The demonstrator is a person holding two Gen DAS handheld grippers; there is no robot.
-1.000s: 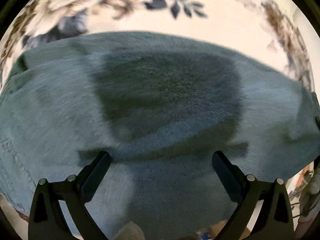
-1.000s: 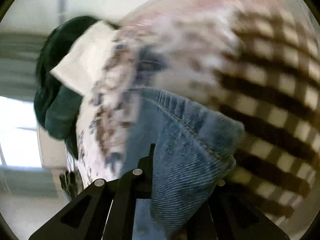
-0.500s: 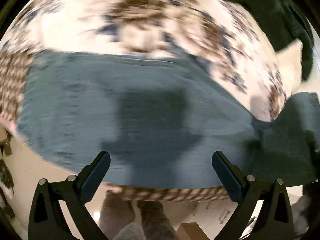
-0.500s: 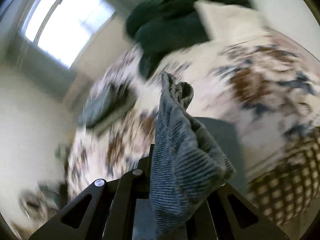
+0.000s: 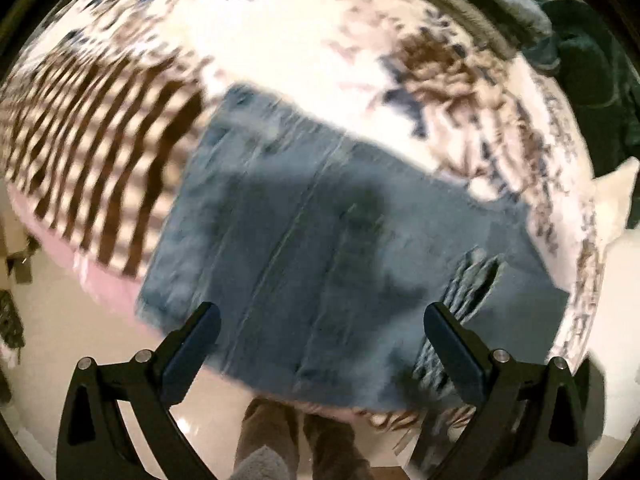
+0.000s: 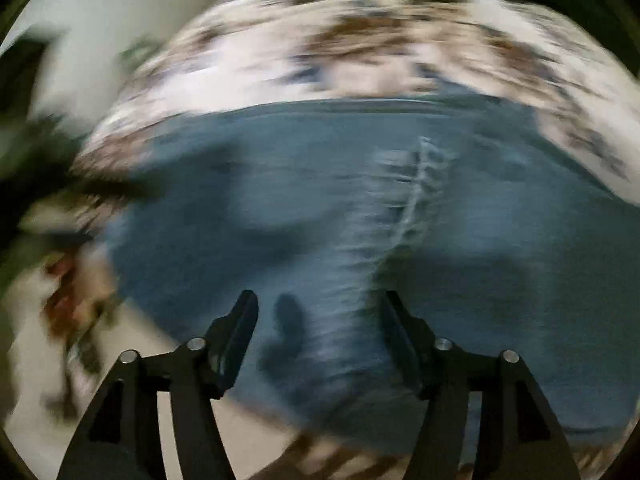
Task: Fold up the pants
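Observation:
The blue denim pants (image 5: 320, 248) lie folded and flat on a bed with a floral cover (image 5: 300, 40). In the left wrist view a raised fold of denim (image 5: 472, 280) stands at the pants' right side. My left gripper (image 5: 320, 332) is open and empty above the pants' near edge. In the right wrist view the pants (image 6: 360, 220) fill the middle, with a seam running down them. My right gripper (image 6: 318, 320) is open and empty just above them. Both views are blurred.
A brown-and-white checked blanket (image 5: 92, 152) lies on the bed left of the pants. Dark green clothes (image 5: 592, 80) lie at the far right. The bed's near edge and pale floor (image 5: 80, 340) are below, with the person's legs (image 5: 296, 440).
My right gripper has let go of the denim it held and now stands open over the flat pants. My left gripper stayed open and drew back, so more of the bed shows.

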